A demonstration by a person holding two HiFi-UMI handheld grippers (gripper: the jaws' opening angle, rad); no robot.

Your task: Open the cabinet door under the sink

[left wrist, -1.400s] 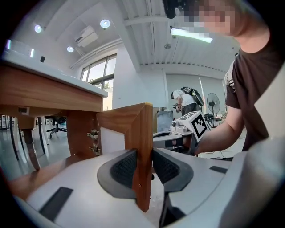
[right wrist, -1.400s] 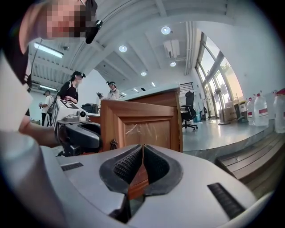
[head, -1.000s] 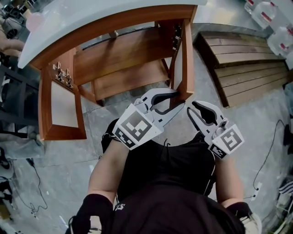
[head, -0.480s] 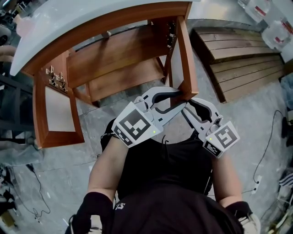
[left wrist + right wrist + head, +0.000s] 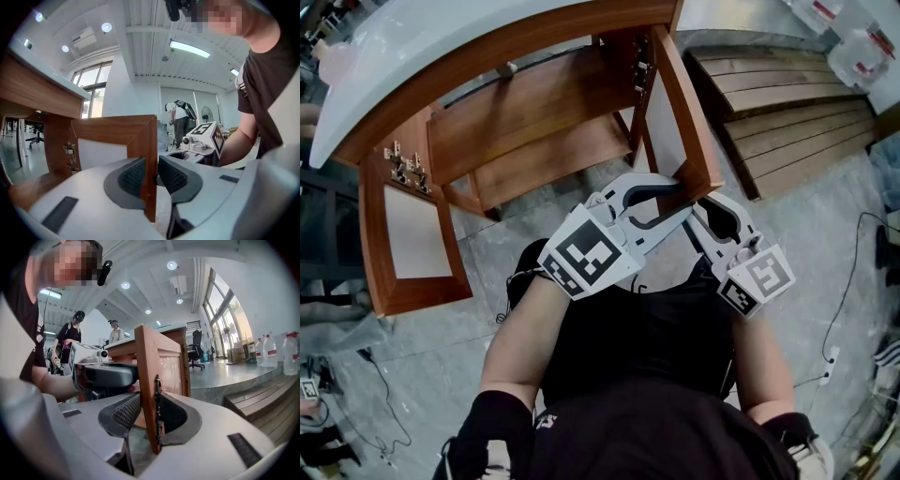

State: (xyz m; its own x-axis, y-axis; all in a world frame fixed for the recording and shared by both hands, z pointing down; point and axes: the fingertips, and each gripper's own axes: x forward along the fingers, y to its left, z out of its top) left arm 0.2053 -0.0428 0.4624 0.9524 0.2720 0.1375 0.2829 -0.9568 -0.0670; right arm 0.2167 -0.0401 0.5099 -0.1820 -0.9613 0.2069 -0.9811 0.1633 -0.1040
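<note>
fingers [image 5: 132, 176] of the left gripper [image 5: 151, 177] have just been closing and now clamp the free edge of the right cabinet door [image 5: 117, 126]. one pad lies on the wood and the other sits up against a small dark knob [image 5: 155, 180] on the opposite face. fingers [image 5: 125, 412] of the right gripper [image 5: 149, 414] have just been opening and stand apart astride that same edge, with a gap showing between one pad and the wood. grey concrete floor [image 5: 422, 375] spreads under it all. on it stands the wooden sink cabinet [image 5: 525, 122] beneath a pale countertop [image 5: 441, 42], and wooden steps [image 5: 787, 112] lie to its right. the right cabinet door, a white panel in a brown frame, is hinged at the cabinet's right post and swung wide out toward the person. the left door [image 5: 408, 234] hangs open too. inside the cabinet a bottom board [image 5: 553, 159] shows. metal hinges [image 5: 403, 164] sit on the left door's inner frame. a thin dark metal plate [image 5: 158, 399] runs down the right door's face beside the right gripper's pad.
</note>
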